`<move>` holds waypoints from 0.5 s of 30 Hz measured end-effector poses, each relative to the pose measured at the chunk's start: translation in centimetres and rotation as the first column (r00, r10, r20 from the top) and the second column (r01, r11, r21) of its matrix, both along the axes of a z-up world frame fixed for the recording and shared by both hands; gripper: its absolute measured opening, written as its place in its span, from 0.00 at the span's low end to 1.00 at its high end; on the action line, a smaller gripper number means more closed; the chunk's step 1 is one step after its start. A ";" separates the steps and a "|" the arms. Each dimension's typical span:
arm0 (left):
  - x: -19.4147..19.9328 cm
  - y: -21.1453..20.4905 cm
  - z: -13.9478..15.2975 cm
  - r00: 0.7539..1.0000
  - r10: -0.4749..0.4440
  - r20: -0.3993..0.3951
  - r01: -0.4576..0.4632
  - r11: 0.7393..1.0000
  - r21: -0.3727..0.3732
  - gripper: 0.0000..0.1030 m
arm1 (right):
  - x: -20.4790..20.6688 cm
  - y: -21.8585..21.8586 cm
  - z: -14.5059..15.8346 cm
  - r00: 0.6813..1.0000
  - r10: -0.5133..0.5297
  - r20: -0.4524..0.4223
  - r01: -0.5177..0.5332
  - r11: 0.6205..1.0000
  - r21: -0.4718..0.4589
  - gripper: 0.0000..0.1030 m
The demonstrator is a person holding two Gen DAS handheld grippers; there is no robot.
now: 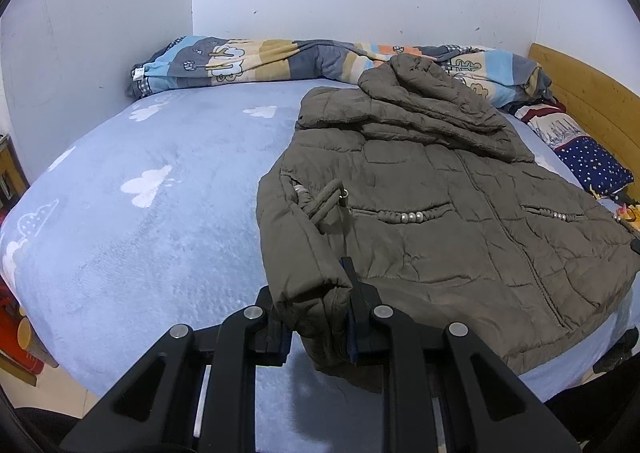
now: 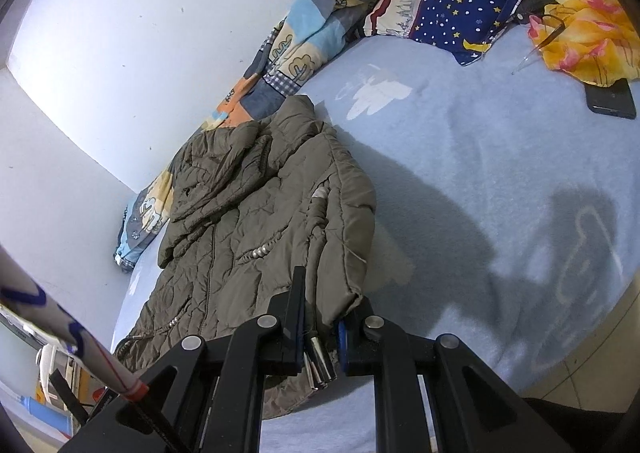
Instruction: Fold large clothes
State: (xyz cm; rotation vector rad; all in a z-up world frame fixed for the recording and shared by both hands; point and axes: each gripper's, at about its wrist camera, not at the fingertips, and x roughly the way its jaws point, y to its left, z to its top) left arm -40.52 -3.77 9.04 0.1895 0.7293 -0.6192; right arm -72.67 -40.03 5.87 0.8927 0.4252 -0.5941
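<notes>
On the near half of a bed spread with a pale blue cloud-print sheet [image 1: 120, 221], an olive quilted puffer jacket [image 1: 440, 213] lies flat; the left gripper [image 1: 316, 317] and right gripper [image 2: 320, 329] clamp its near corners. Lifting both evenly should keep the fold straight.

A home bedroom: a bed [image 1: 120, 245] with a pale blue cloud-print sheet stands against plain white walls, with a wooden headboard [image 1: 580, 93], a rolled patchwork quilt [image 1: 248, 63], a starry navy pillow [image 2: 464, 17] and a phone [image 2: 610, 99] lying on it.
</notes>
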 end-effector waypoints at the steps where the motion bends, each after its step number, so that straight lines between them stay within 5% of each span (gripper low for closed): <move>1: 0.0 0.0 0.0 1.000 -0.001 -0.001 0.001 1.000 0.001 0.19 | 0.0 0.0 0.0 1.000 0.000 -0.001 0.000 1.000 0.000 0.12; 15: 0.2 0.1 0.4 1.000 0.005 0.005 -0.005 1.000 -0.008 0.19 | 0.5 -0.3 0.8 1.000 0.020 -0.009 -0.021 0.999 -0.024 0.12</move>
